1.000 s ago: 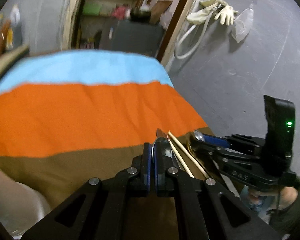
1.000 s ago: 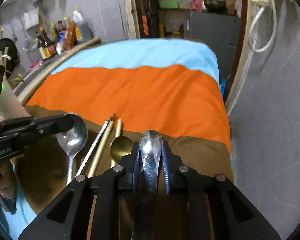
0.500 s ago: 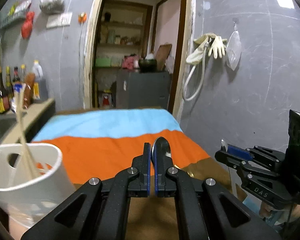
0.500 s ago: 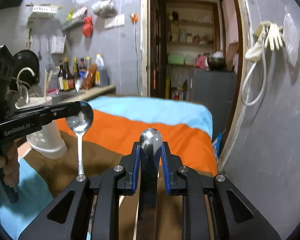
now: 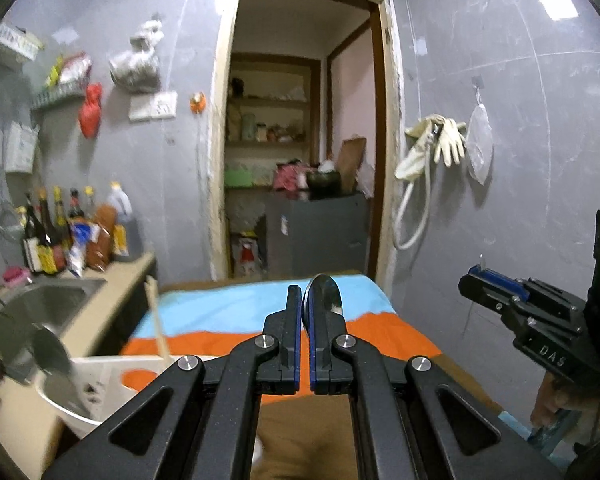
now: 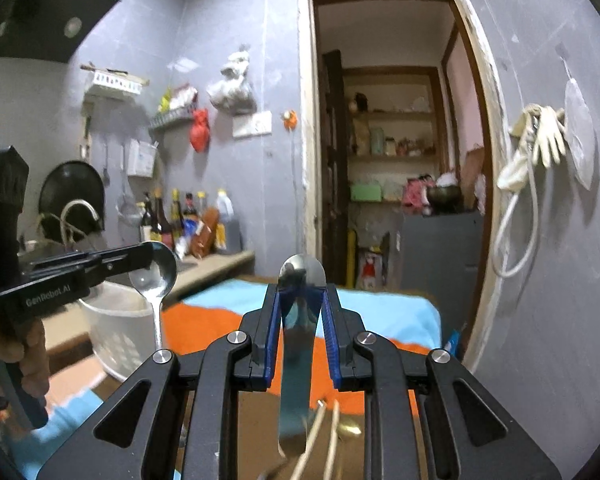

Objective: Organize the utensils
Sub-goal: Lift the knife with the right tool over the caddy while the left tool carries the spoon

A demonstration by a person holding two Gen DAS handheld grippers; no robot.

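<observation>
I hold both grippers level above the striped cloth [image 6: 260,328]. My left gripper [image 5: 305,312] clamps a spoon [image 5: 324,298] (bowl upward); my right gripper [image 6: 302,304] pinches a flat steel utensil [image 6: 298,344], near the white holder [image 6: 116,320].

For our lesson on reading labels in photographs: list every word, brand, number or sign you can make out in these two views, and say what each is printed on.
"GenRobot.AI": on the side of the left hand-held gripper, seen in the right wrist view.
"DAS": on the body of the right hand-held gripper, seen in the left wrist view.
Labels on the bottles by the sink: too blurred to read.
Label on the grey cabinet through the doorway: too small to read.
</observation>
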